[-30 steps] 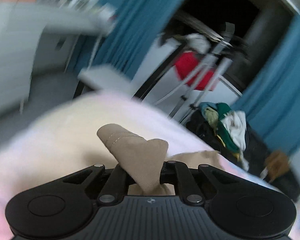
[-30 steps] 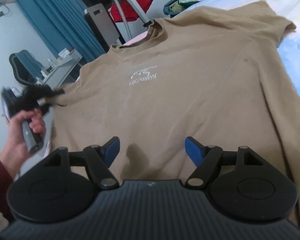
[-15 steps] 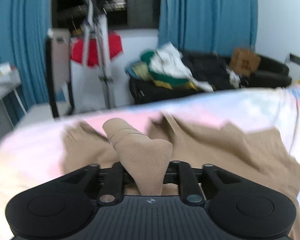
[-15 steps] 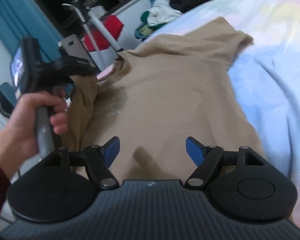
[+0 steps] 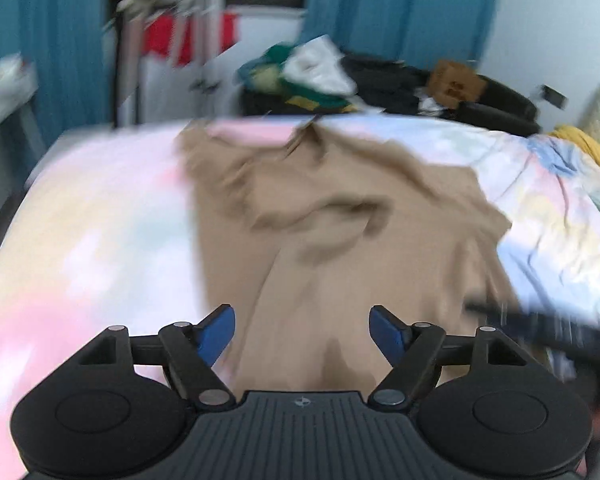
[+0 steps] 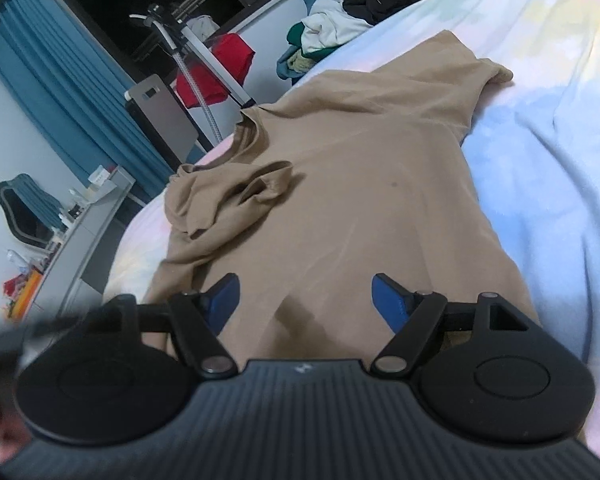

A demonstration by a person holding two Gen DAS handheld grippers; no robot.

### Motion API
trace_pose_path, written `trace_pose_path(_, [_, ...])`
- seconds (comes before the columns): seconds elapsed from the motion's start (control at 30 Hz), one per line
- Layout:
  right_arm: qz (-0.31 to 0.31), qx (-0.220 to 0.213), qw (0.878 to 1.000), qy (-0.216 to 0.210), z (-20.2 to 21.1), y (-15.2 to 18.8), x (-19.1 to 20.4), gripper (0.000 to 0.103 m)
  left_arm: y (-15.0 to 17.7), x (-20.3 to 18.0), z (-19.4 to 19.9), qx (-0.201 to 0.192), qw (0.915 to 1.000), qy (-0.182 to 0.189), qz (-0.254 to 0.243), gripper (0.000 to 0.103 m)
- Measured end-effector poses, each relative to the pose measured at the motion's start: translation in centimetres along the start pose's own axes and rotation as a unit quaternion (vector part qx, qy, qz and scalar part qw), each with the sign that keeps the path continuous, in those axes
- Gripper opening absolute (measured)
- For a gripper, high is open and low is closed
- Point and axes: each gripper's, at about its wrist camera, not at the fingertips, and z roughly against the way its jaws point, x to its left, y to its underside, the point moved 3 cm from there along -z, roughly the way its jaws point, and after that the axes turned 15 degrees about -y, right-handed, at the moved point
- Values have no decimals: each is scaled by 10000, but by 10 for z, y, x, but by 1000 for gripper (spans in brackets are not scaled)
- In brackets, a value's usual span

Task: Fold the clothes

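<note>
Left wrist view: blurred by motion, so fine creases in the cloth are hard to make out.
Left gripper [image 5: 302, 330]: blue-tipped jaws spread wide, nothing between them, above the shirt's lower part.
Right gripper [image 6: 305, 298]: blue-tipped jaws also spread wide and empty, over the shirt's hem end.
Tan short-sleeved T-shirt [image 6: 352, 200]: lies on the pastel tie-dye bedsheet [image 6: 560, 128]; one sleeve is folded inward onto the chest, the other lies flat and spread.
Heap of clothes beyond the bed [image 6: 324, 36]: white, green and black pieces; what they rest on seems to be a dark sofa, partly hidden.
Red garment on a stand [image 6: 216, 72]: hangs near blue curtains [image 6: 60, 92].
Dark streak at the right edge of the left wrist view [image 5: 540, 320]: too smeared to identify.
</note>
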Motion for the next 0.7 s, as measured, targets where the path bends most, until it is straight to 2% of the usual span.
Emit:
trace_pose_path(0.13, [-17, -34, 10000, -12, 9, 0, 3, 76, 59, 42, 27, 644, 9965, -73, 519, 75])
trace_pose_path(0.3, [10, -35, 10000, 2, 19, 1, 9, 76, 111, 68, 25, 1444, 9853, 43, 906, 72])
trace_pose_path(0.43, [125, -11, 9999, -3, 27, 5, 13, 76, 121, 68, 32, 1464, 9860, -4, 798, 69])
trace_pose_path(0.47, [138, 14, 9999, 2, 28, 7, 13, 76, 122, 68, 36, 1462, 9862, 0, 771, 61])
trace_pose_path(0.5, [117, 52, 9999, -3, 28, 8, 13, 76, 123, 65, 41, 1423, 9877, -44, 648, 45])
trace_pose_path(0.53, [84, 81, 9999, -17, 28, 10, 13, 76, 124, 61, 46, 1375, 9892, -100, 504, 38])
trace_pose_path(0.57, [52, 103, 9999, -33, 28, 10, 12, 76, 125, 58, 51, 1326, 9904, -155, 359, 23])
trace_pose_path(0.6, [37, 104, 9999, -37, 28, 10, 12, 76, 126, 54, 57, 1277, 9914, -210, 214, 13])
trace_pose_path(0.63, [34, 90, 9999, -34, 29, 10, 11, 76, 126, 50, 62, 1228, 9921, -265, 69, 10])
trace_pose_path(0.7, [24, 71, 10000, -42, 30, 9, 11, 76, 124, 35, 82, 872, 9943, -469, -399, 8])
